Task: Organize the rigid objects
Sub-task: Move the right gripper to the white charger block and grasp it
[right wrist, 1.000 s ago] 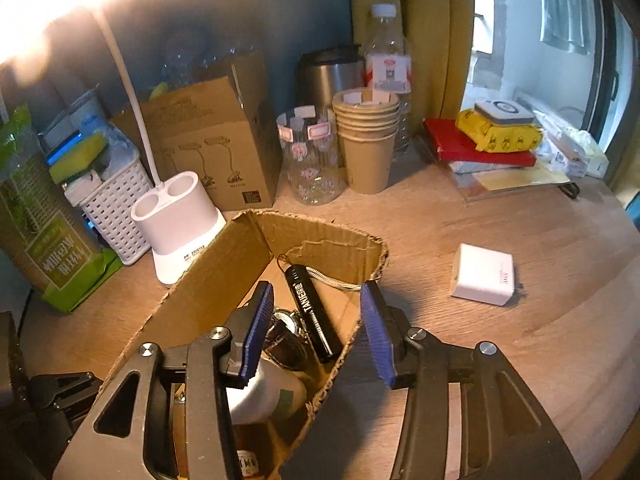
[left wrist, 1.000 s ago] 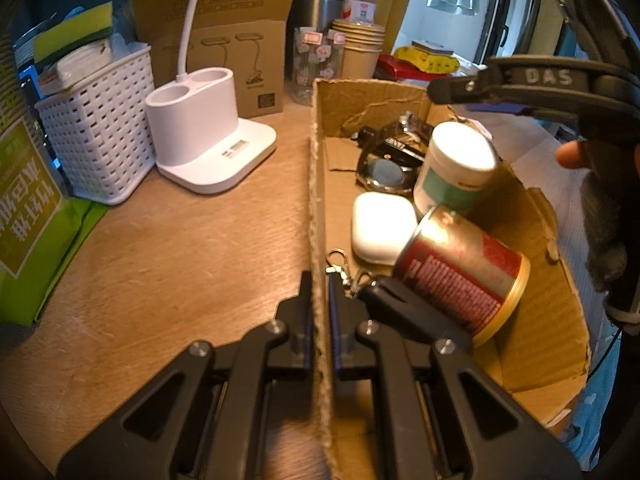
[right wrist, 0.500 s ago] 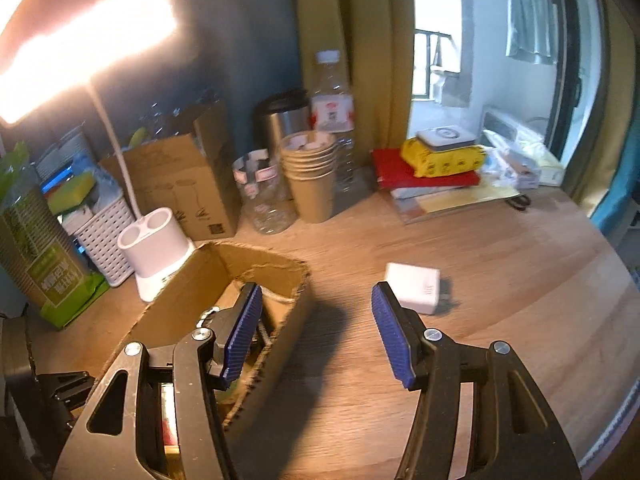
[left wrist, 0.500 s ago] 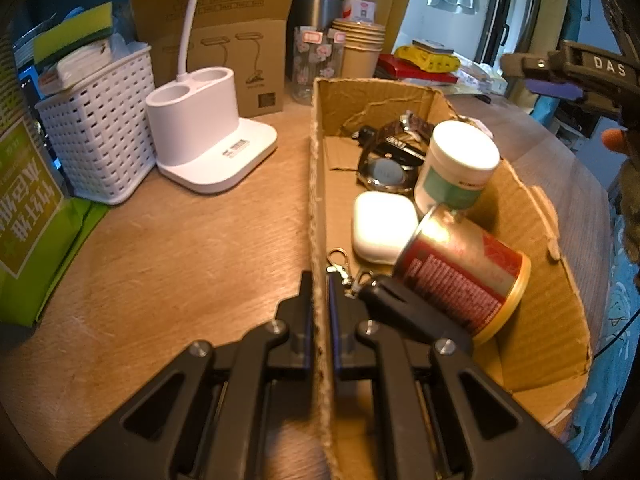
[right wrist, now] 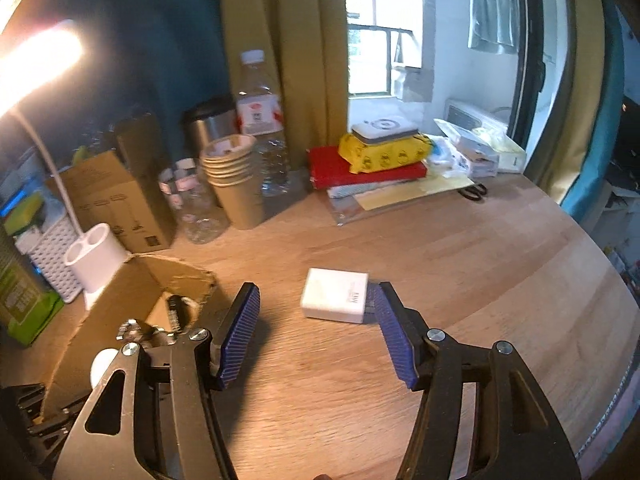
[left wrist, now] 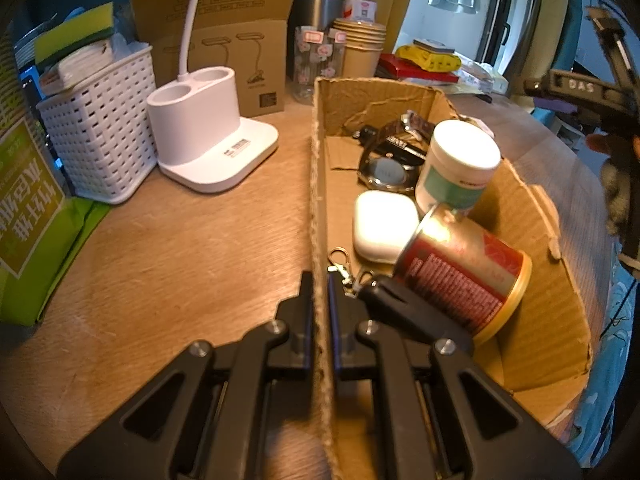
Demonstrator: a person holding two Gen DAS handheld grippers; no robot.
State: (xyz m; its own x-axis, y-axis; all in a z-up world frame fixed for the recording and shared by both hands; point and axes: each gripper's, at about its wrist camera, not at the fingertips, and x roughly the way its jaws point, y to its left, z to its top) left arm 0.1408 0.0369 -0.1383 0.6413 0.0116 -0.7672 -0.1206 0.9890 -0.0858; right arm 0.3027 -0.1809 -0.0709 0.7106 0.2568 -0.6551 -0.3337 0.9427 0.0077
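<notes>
Left gripper (left wrist: pixel 320 300) is clamped tight on the cardboard box (left wrist: pixel 532 216) wall. Right gripper (right wrist: pixel 316 332) jaws are opening, nothing held between them; white charger block (right wrist: pixel 334 295) is seen just ahead on the wooden desk (right wrist: pixel 480 264), outside the box.

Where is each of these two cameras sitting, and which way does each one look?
Left wrist view: sits on the left gripper, looking down along its fingers, which are shut on the cardboard box wall; the other gripper and a hand show at right.
Right wrist view: sits on the right gripper, looking down over the wooden table at a white charger ahead of its opening, empty jaws.
Shared: the box, white lamp base, stack of paper cups, water bottle.
</notes>
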